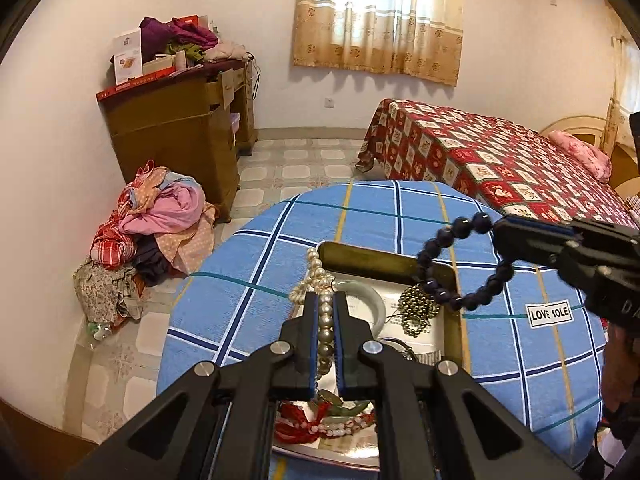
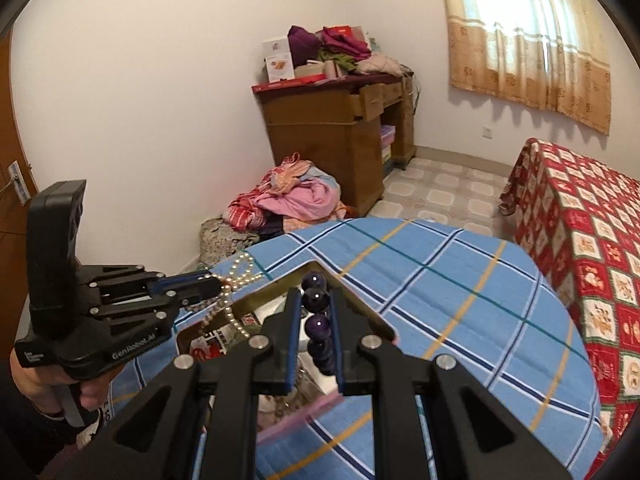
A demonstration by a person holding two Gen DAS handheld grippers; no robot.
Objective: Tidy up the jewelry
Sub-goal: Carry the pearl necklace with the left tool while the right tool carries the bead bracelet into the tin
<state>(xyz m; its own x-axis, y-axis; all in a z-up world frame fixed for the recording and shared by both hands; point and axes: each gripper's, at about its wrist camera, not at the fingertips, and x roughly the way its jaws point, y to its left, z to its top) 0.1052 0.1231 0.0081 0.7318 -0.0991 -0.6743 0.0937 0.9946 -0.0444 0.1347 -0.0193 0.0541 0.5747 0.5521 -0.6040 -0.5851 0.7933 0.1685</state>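
My left gripper [image 1: 325,300] is shut on a pearl necklace [image 1: 316,270], whose strand runs between the pads and loops out past the tips. In the right wrist view the same gripper [image 2: 218,286] holds the pearl necklace [image 2: 236,268] over the tray's left corner. My right gripper [image 2: 316,294] is shut on a dark purple bead bracelet [image 2: 318,326]. From the left wrist view the bracelet [image 1: 460,266] hangs as a ring from the right gripper [image 1: 498,232] above the tray [image 1: 360,254]. In the tray lie a pale jade bangle [image 1: 378,300], a gold bead chain [image 1: 418,310] and red-and-white beads [image 1: 340,426].
The tray sits on a round table with a blue checked cloth [image 1: 400,216]. Behind it stands a bed with a red patterned cover [image 1: 500,164]. A clothes pile [image 1: 160,216] lies on the floor by a wooden cabinet [image 1: 180,120]. A hand [image 2: 86,394] grips the left handle.
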